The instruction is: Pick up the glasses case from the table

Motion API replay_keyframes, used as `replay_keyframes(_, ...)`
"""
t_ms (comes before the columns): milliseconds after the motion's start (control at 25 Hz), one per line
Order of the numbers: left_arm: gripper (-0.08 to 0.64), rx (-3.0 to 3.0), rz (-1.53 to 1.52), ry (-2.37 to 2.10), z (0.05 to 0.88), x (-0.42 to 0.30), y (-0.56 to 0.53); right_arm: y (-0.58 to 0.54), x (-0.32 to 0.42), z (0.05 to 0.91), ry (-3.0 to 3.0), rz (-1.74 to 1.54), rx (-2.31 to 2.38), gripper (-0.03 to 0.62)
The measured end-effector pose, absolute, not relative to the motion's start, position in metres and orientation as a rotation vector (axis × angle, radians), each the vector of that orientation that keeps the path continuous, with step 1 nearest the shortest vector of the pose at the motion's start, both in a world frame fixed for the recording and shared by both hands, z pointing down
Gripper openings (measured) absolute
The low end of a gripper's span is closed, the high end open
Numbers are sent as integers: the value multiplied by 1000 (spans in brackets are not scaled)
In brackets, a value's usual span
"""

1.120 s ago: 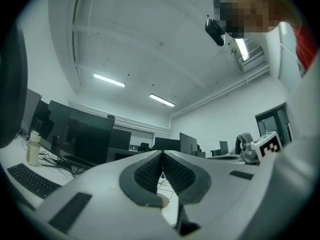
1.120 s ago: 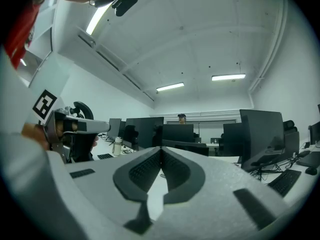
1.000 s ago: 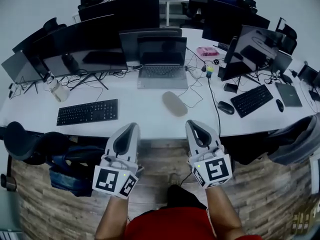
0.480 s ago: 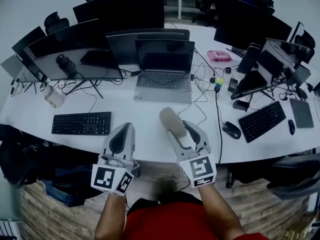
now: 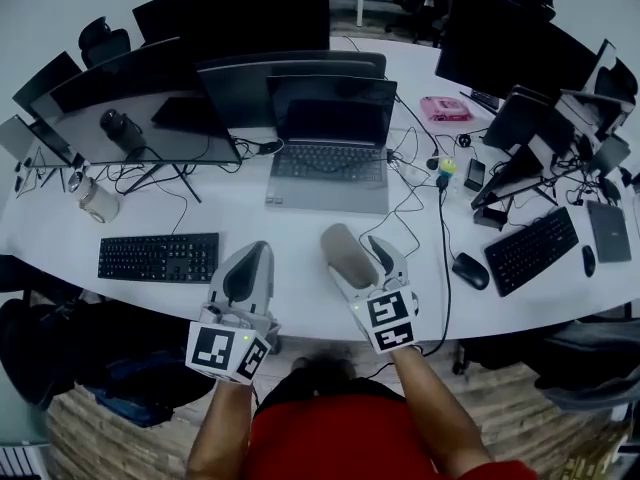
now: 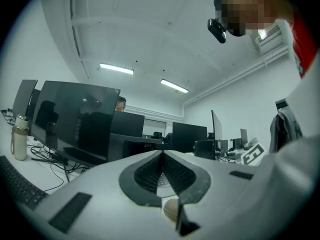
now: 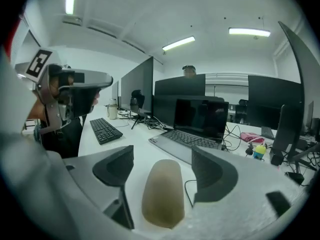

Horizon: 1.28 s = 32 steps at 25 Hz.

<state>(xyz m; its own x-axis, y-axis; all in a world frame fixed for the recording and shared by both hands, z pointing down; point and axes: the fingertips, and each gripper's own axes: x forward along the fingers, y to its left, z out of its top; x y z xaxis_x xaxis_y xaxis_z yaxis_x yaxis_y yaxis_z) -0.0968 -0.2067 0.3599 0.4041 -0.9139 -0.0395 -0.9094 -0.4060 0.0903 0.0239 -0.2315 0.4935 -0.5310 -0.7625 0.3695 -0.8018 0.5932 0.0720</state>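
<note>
The glasses case [image 5: 345, 252] is a beige oblong shell lying on the white table [image 5: 290, 223] in front of the laptop. My right gripper [image 5: 360, 258] has come over it. In the right gripper view the case [image 7: 163, 191] lies lengthwise between the two dark pads [image 7: 116, 167], with a gap on each side. The jaws are opening and touch nothing. My left gripper [image 5: 250, 260] hovers over the table's near edge to the left of the case. Its jaws [image 6: 162, 171] are shut with nothing in them, and a bit of the case [image 6: 171, 210] shows below them.
An open laptop [image 5: 328, 158] stands just behind the case, with monitors behind it. A black keyboard [image 5: 158, 256] lies at the left and a pale bottle [image 5: 97, 200] farther left. A mouse [image 5: 470, 270], a second keyboard [image 5: 530, 250] and cables [image 5: 410, 193] lie at the right.
Both grippers moved forward from the table's edge. The right one went from shut to open and came down around the case. The left one stayed shut.
</note>
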Motion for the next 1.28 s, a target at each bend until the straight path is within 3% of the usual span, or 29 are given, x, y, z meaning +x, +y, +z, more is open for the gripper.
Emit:
replay_keyframes(600, 11, 2575, -79, -1601, 389, -116, -239, -257, 13, 593, -2250, 359, 1116, 426)
replay_keyframes(1280, 11, 2567, -42, -1603, 391, -122, -233, -258, 14, 622, -2188, 411, 1104, 408)
